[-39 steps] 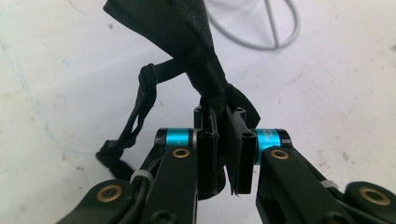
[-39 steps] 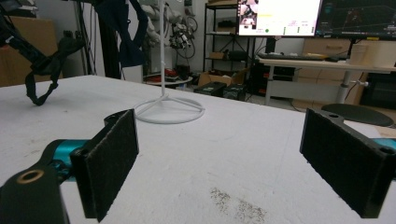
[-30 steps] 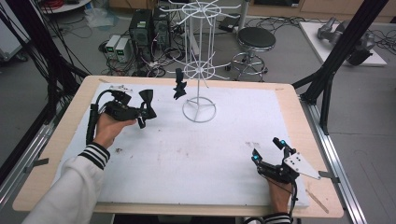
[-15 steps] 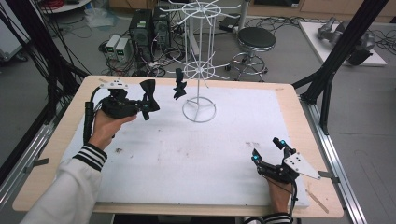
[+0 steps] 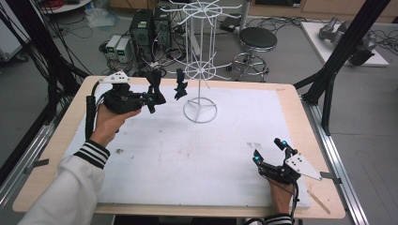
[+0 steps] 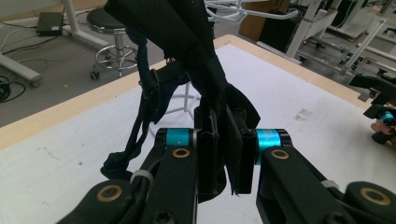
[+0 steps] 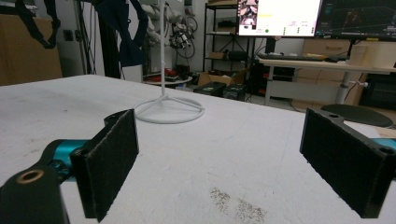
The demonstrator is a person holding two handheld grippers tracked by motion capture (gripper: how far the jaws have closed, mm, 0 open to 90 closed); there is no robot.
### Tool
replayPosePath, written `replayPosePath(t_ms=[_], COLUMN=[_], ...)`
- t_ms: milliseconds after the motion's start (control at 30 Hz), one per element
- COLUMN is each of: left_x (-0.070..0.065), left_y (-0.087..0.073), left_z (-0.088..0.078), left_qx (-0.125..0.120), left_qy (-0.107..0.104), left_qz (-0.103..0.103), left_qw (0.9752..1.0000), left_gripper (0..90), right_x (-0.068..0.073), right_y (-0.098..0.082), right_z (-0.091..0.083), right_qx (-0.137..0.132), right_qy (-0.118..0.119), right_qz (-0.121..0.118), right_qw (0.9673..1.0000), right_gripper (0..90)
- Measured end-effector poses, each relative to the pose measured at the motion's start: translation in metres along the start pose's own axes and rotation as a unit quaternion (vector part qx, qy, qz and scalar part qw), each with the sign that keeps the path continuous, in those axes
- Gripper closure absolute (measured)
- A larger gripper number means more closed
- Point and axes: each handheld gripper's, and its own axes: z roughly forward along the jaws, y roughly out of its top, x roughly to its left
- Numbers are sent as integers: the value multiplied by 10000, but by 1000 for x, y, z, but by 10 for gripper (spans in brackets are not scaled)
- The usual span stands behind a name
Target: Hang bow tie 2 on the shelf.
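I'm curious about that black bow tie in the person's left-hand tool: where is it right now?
In the high view the black bow tie is clamped in the left gripper, held above the table's far left, just left of the white wire rack where another bow tie hangs.

The white wire rack (image 5: 201, 70) stands at the far middle of the white mat (image 5: 187, 154), its ring base and hooked arms blocking passage there; a black bow tie (image 5: 180, 86) hangs just left of its pole. Nearer than the rack, and to its right, the mat lies open.
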Motion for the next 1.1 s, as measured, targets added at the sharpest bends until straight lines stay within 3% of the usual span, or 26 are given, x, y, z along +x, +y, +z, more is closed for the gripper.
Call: replayPosePath(t_ms=[1100], left_x=[-30], left_y=[46], left_z=[27], left_qx=[-81], left_qy=[-275], left_qz=[320], left_qw=[9991], left_gripper=[832], right_x=[0], right_y=[0], right_z=[0], right_qx=[9], right_qy=[3], right_qz=[30], right_qw=[10000], right_gripper=[110])
